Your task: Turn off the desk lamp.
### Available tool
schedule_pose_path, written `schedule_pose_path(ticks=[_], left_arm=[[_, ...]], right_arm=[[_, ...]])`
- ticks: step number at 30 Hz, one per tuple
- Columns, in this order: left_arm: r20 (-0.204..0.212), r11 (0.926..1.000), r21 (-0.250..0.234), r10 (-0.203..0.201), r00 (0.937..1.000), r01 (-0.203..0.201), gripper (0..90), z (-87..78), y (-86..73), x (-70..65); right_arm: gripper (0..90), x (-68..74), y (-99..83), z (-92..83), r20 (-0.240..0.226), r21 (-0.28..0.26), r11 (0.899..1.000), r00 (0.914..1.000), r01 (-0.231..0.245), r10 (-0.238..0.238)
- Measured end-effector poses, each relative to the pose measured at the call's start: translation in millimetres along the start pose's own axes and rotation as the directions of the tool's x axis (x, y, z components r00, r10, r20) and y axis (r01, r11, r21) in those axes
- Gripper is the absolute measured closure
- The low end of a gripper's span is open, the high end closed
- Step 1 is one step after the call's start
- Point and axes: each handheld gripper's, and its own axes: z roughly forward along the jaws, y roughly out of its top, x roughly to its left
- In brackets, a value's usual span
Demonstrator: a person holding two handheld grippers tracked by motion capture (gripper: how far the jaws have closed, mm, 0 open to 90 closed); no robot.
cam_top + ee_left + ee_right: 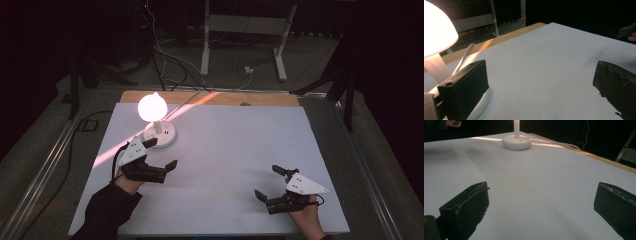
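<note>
A wide white sheet [240, 160] covers most of the wooden table [260, 98], whose bare edge shows along the far side. Towards the far left corner of the sheet stands a small white lamp with a glowing round shade [151, 107] on a thin stem and a round white base [160, 135]; a white cable [185, 102] runs from it off the far edge. The left gripper [161, 155], black with a grey three-cornered plate on top, rests low on the sheet just beside the lamp base; its jaws stand wide apart with nothing between them, and in the left gripper view one jaw sits right against the base. The right gripper [270, 182] lies near the front right of the sheet, well apart from the lamp, jaws likewise spread wide on bare sheet, pointing towards the lamp base [516, 142]
</note>
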Motion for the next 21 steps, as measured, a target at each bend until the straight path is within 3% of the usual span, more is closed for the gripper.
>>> schedule_pose_path(ticks=[11,14,20,21], left_arm=[[-0.082,0.9995,0.015,-0.026,0.9963,0.027,0.6,21.0,-1.6,7.0],[-0.120,0.9990,0.013,-0.041,0.9920,0.042,0.6,26.6,-3.3,11.4],[-0.139,0.9975,0.020,-0.065,0.9881,0.068,0.6,33.0,-5.1,16.6],[-0.160,0.9971,0.027,-0.067,0.9849,0.072,0.6,35.6,-6.0,18.0]], right_arm=[[0.0,-0.2,-0.6,0.6,-0.002,0.004,1.000,1.0000,-0.003,0.003],[0.0,-0.4,-0.4,0.8,-0.004,0.002,1.000,1.0000,-0.007,0.007],[0.0,-0.5,-0.6,0.8,-0.007,0.004,1.000,0.9999,-0.011,0.011],[0.0,-0.5,-0.7,0.9,-0.008,0.005,1.000,0.9999,-0.009,0.009]])
